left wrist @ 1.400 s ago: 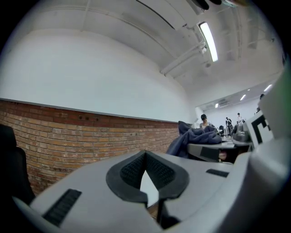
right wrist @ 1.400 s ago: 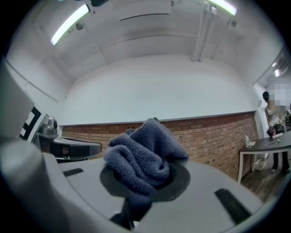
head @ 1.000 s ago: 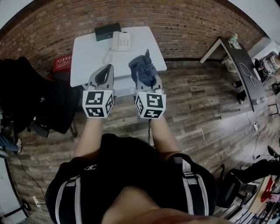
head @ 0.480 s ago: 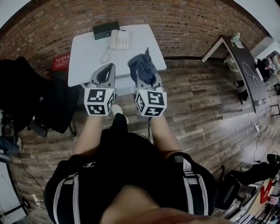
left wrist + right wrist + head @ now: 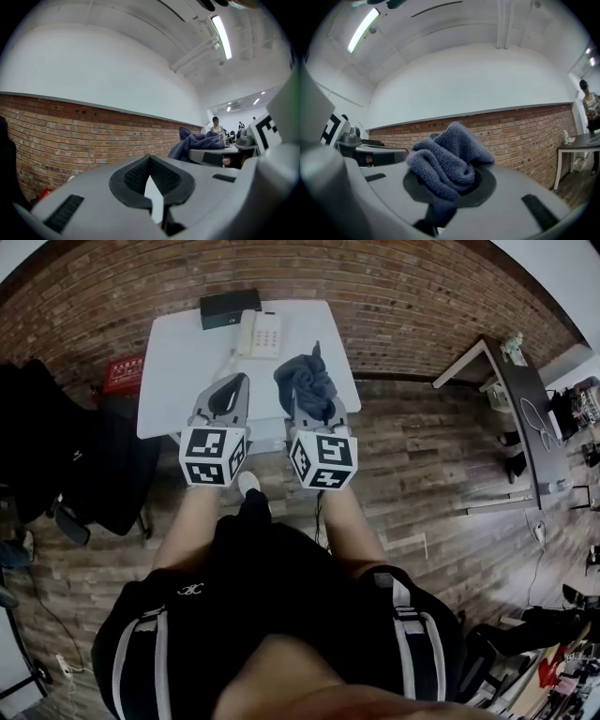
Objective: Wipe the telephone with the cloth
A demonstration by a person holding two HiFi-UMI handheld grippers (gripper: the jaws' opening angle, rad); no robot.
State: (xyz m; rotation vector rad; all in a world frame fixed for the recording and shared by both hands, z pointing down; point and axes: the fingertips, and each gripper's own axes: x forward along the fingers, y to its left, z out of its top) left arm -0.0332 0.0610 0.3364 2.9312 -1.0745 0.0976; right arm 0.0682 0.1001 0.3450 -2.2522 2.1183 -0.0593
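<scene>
A cream telephone [image 5: 258, 334] with a coiled cord lies at the far side of a white table [image 5: 178, 362]. My right gripper [image 5: 307, 397] is shut on a bunched blue-grey cloth [image 5: 306, 381], held over the table's near edge, well short of the phone. In the right gripper view the cloth [image 5: 446, 161] bulges up out of the jaws. My left gripper [image 5: 240, 381] is held beside it, shut and holding nothing; its pads [image 5: 136, 176] meet at the tip. The phone does not appear in either gripper view.
A black box [image 5: 229, 307] sits behind the phone against the brick wall [image 5: 403, 287]. A red crate [image 5: 122, 374] and dark chairs [image 5: 66, 465] stand left of the table. A dark desk [image 5: 525, 409] stands at the right on the wood floor.
The table and phone have shifted slightly nearer and a foot has stepped forward below the grippers. Both grippers keep the same pose, the cloth still held.
</scene>
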